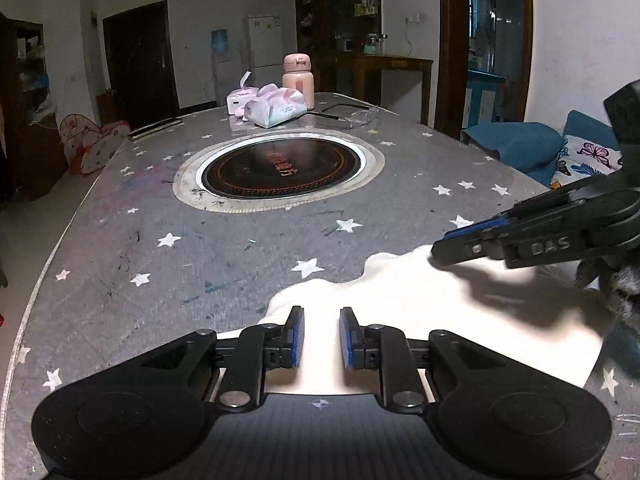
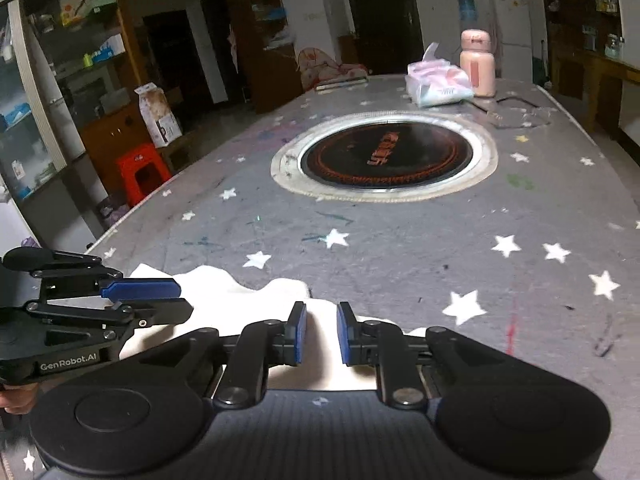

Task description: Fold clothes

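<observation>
A cream-white garment point(image 1: 400, 300) lies rumpled on the near part of the grey star-patterned table point(image 1: 120, 240). My left gripper point(image 1: 322, 312) hovers over the garment's left side, its blue pads point(image 1: 297, 332) a little apart with only cloth showing below the gap. My right gripper point(image 1: 440, 244) reaches in from the right over the garment's far edge. In the right wrist view the right gripper point(image 2: 322, 308) stands slightly open above the garment point(image 2: 224, 284), nothing pinched. The left gripper point(image 2: 184, 298) appears at the left, fingers narrowly parted over the cloth.
A round black cooktop point(image 1: 282, 168) is set into the table's middle. At the far end stand a pink bottle point(image 1: 298, 80), tissue packs point(image 1: 276, 108) and clear glasses point(image 1: 360, 118). A blue sofa point(image 1: 516, 144) is to the right, a red stool point(image 2: 142, 172) to the left.
</observation>
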`<move>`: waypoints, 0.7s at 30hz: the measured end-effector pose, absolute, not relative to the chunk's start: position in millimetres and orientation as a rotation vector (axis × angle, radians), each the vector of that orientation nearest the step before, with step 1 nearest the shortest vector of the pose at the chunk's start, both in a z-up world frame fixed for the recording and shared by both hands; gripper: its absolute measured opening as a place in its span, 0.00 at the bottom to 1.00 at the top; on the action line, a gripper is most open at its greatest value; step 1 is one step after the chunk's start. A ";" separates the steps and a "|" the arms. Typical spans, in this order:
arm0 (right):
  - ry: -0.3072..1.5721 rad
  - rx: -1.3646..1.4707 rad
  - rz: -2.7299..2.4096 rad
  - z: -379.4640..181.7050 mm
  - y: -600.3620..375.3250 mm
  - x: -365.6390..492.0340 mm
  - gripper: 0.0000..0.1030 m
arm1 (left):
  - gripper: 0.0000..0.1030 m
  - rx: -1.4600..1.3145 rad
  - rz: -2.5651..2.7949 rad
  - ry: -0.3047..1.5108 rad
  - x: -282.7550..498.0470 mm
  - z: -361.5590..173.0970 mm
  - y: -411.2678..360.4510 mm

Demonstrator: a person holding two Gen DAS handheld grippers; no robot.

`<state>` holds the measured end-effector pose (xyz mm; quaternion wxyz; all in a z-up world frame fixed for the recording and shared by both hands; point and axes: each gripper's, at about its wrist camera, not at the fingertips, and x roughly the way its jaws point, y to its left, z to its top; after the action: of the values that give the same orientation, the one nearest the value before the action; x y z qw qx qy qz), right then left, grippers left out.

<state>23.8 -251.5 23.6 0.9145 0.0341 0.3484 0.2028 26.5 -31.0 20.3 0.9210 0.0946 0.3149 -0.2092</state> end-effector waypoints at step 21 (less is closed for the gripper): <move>0.670 -0.096 0.491 34.2 -249.0 -82.1 0.16 | 0.28 0.251 -0.510 0.583 -64.9 24.4 -38.4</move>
<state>-82.1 -249.0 34.2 0.9139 -0.0467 0.3252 0.2385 -64.9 -38.4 24.4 0.9183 0.1222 0.2833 -0.2481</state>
